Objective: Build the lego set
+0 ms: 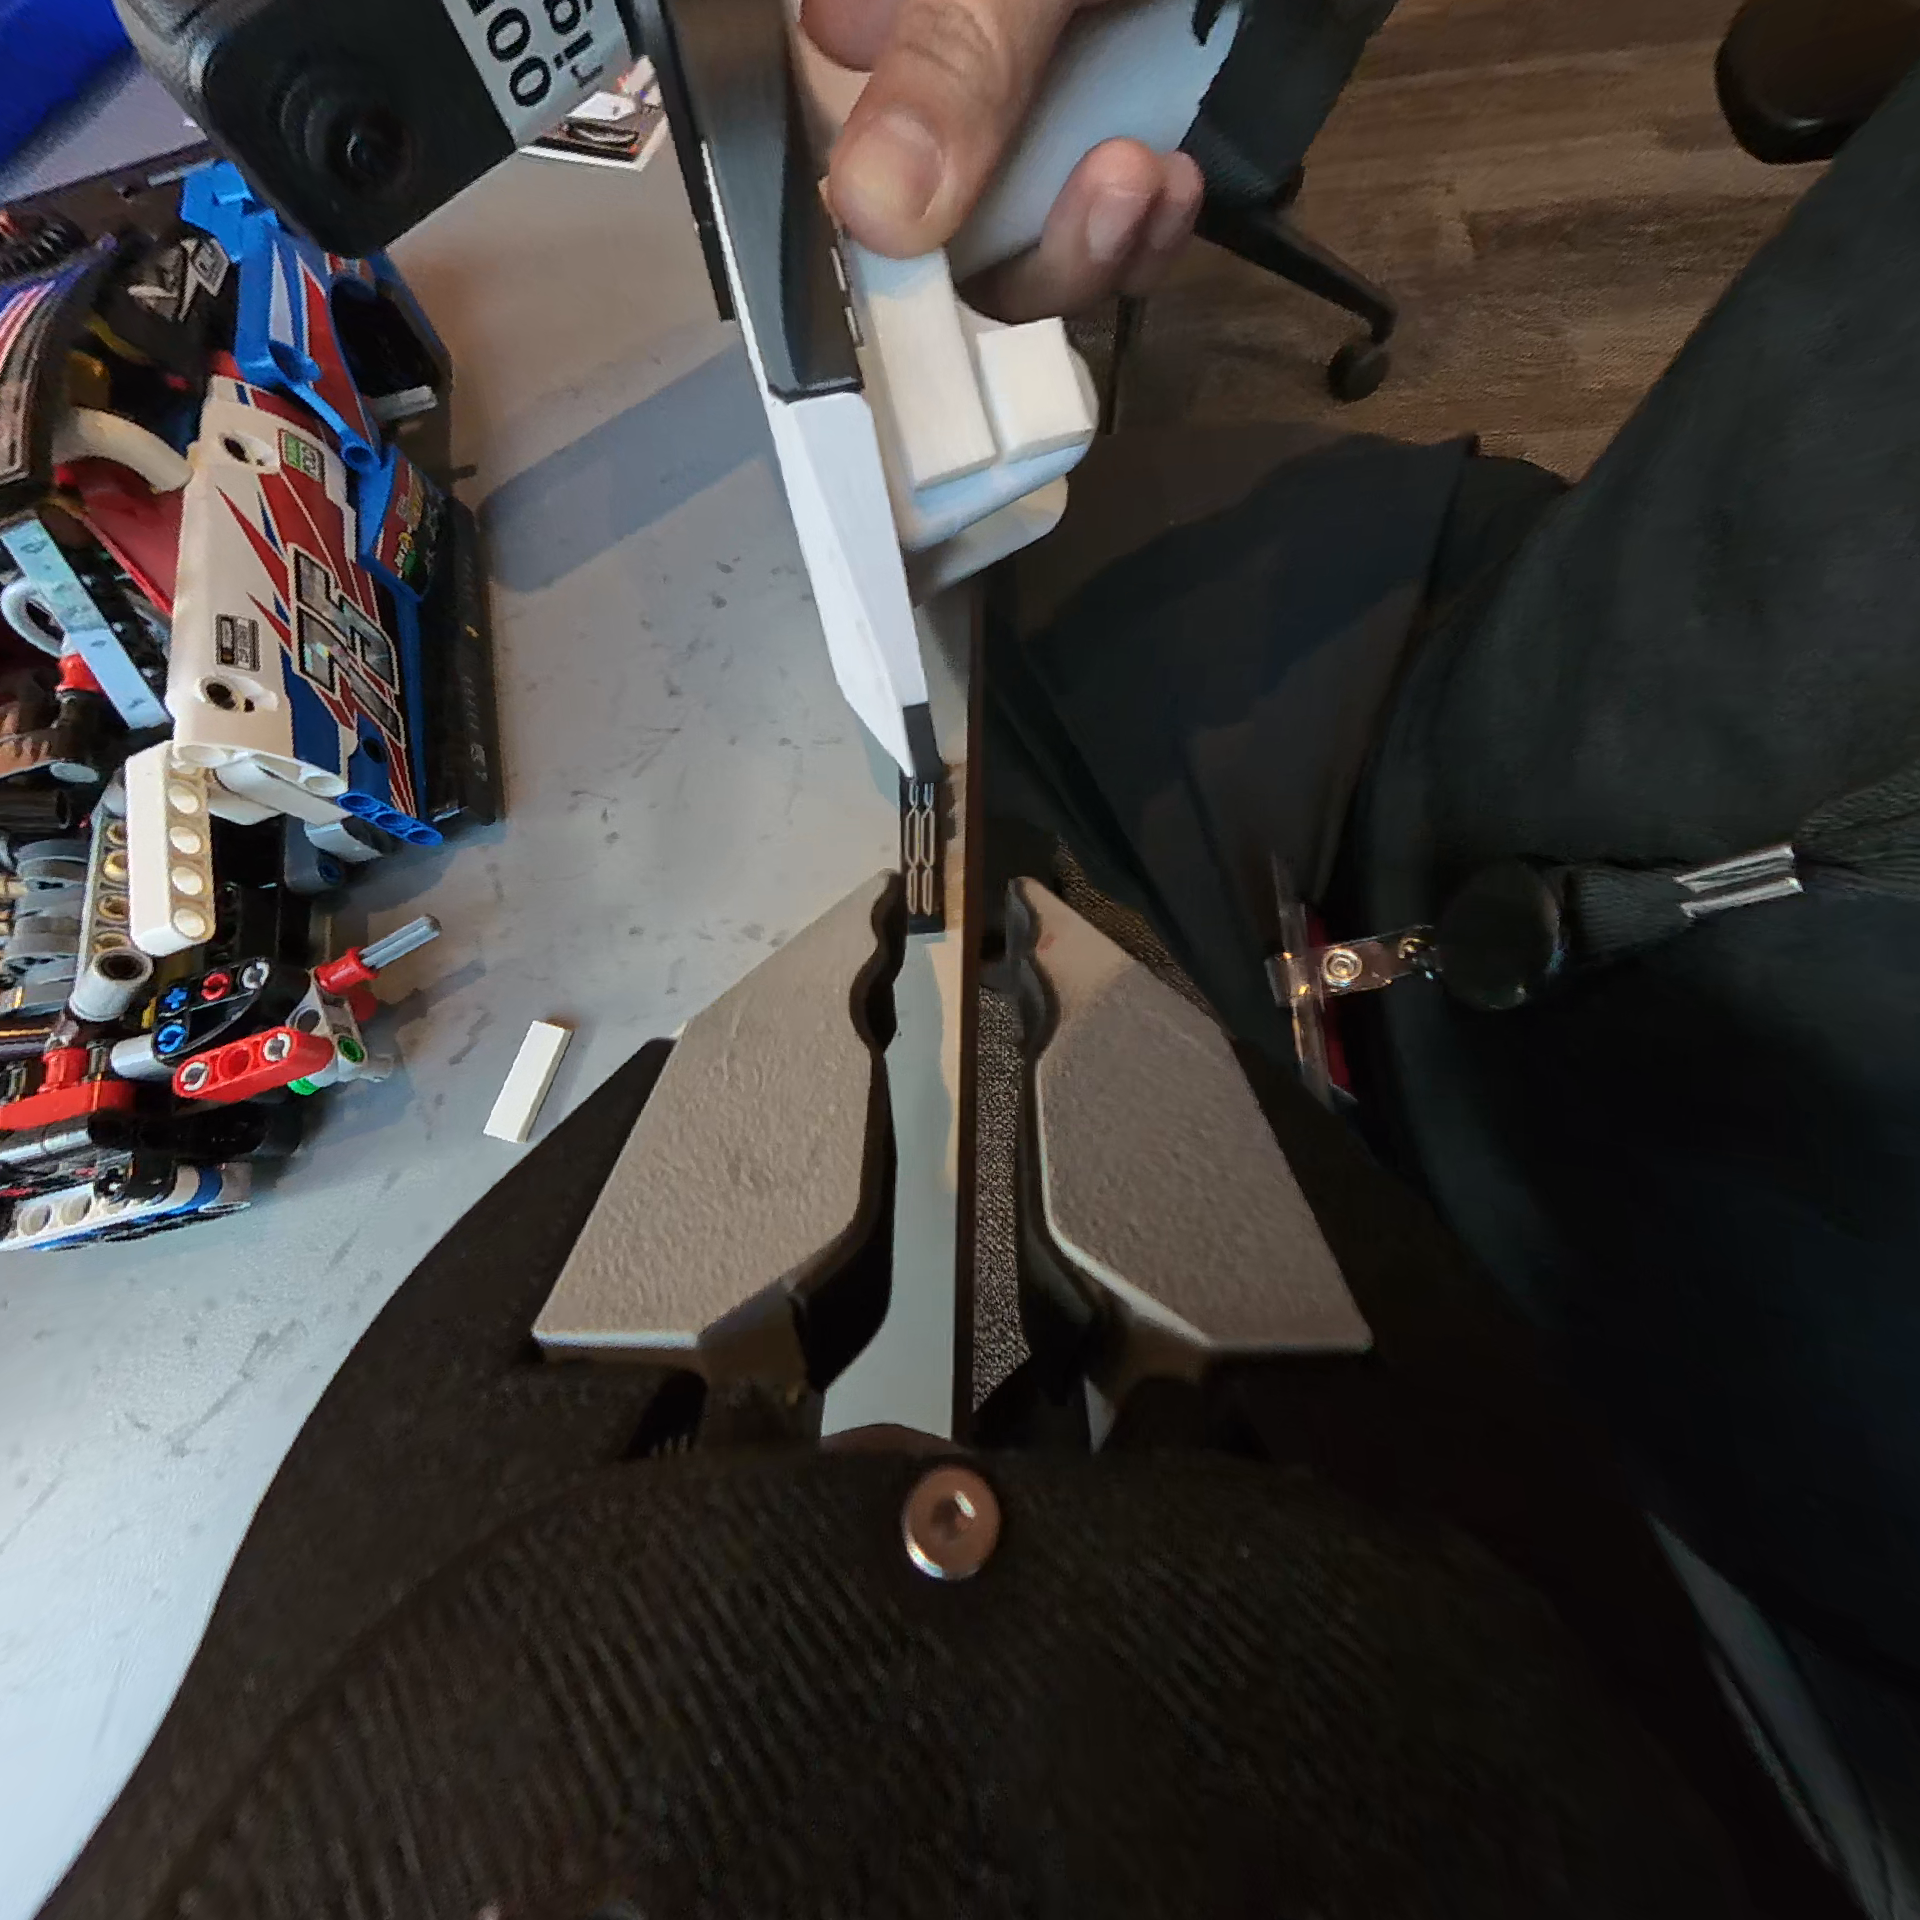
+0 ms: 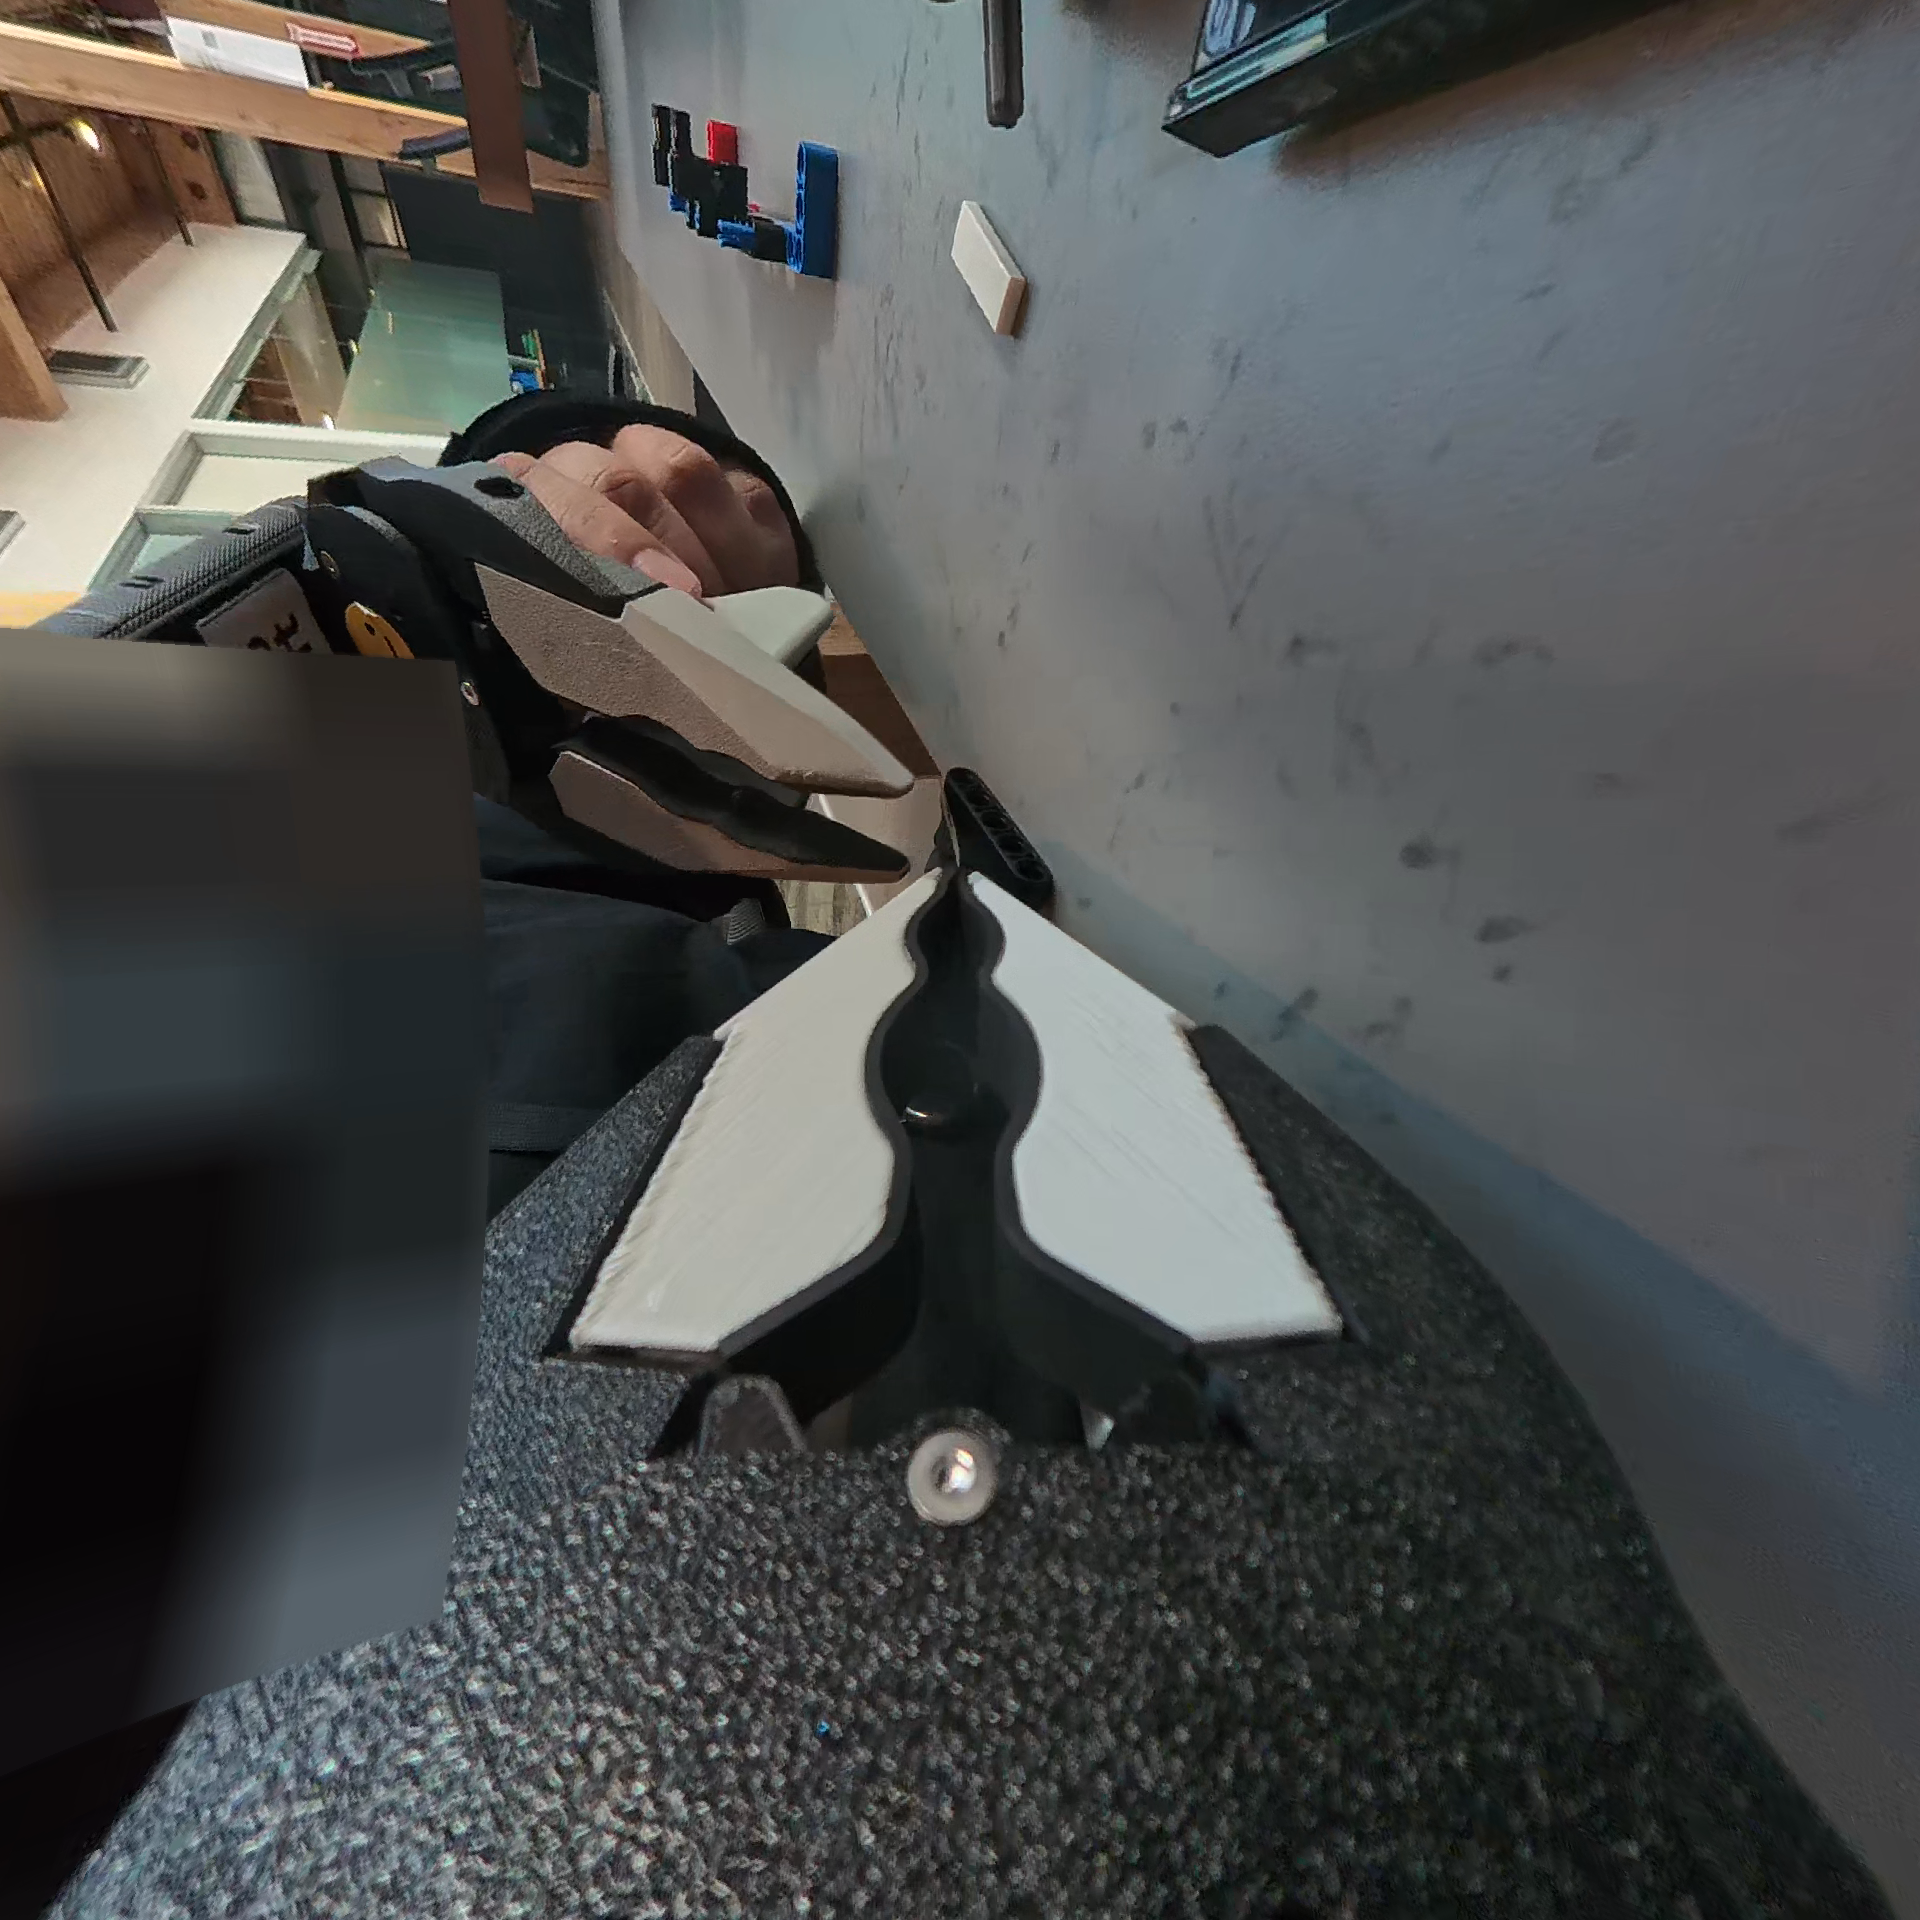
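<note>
At the grey table (image 1: 675, 675) edge, left gripper (image 1: 956, 888) released, fingers spread wide astride the rim, gripping nothing; just past its tips, right gripper (image 2: 954, 881) clenched on a black holed beam (image 2: 997, 842) above that same rim; farther in, bare tabletop around a loose white tile (image 1: 530, 1081); beyond, the blue, white and red lego car (image 1: 301, 623)

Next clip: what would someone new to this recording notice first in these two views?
Probably the small black holed lego beam pinched at the table's near edge by the white-fingered right tool, while the grey-fingered left tool is open beside it. Next, the blue, red and white lego race car on the left of the grey tabletop, with a loose white flat tile lying nearby.
</note>
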